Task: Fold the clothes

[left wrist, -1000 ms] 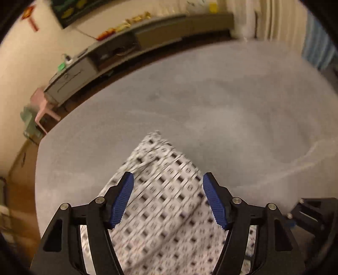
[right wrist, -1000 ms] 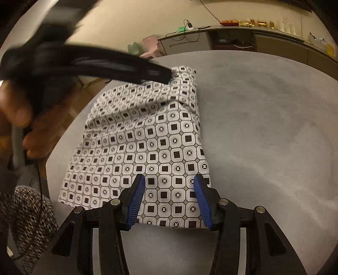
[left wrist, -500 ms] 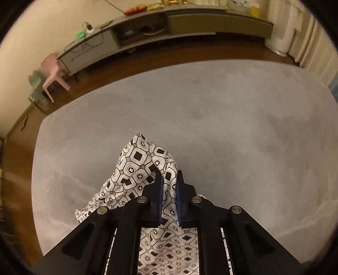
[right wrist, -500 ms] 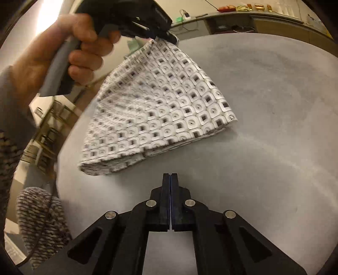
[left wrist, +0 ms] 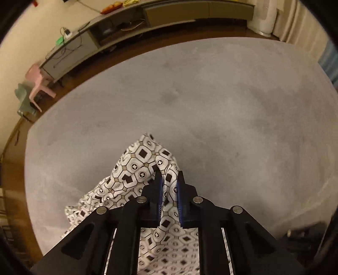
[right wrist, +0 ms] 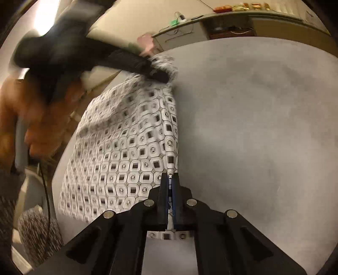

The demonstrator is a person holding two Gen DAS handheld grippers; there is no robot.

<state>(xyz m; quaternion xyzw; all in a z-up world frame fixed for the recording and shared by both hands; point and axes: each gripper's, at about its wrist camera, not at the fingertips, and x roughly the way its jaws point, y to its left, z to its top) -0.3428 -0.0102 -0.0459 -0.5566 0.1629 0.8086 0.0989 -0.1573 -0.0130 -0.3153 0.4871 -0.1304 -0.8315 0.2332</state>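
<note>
A big gray rug (left wrist: 211, 101) on a wood floor (left wrist: 12, 186)

A pink stool (left wrist: 39, 79) sits beside a long low cabinet (left wrist: 147, 19) by the wall.

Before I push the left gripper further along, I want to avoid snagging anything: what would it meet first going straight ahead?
The left gripper is shut on the patterned cloth, whose bunched corner sticks out just past its fingers. Beyond that lies only bare grey carpet, probably the first contact, though depth is unclear.

No legible text, labels, brands or numbers anywhere.
</note>
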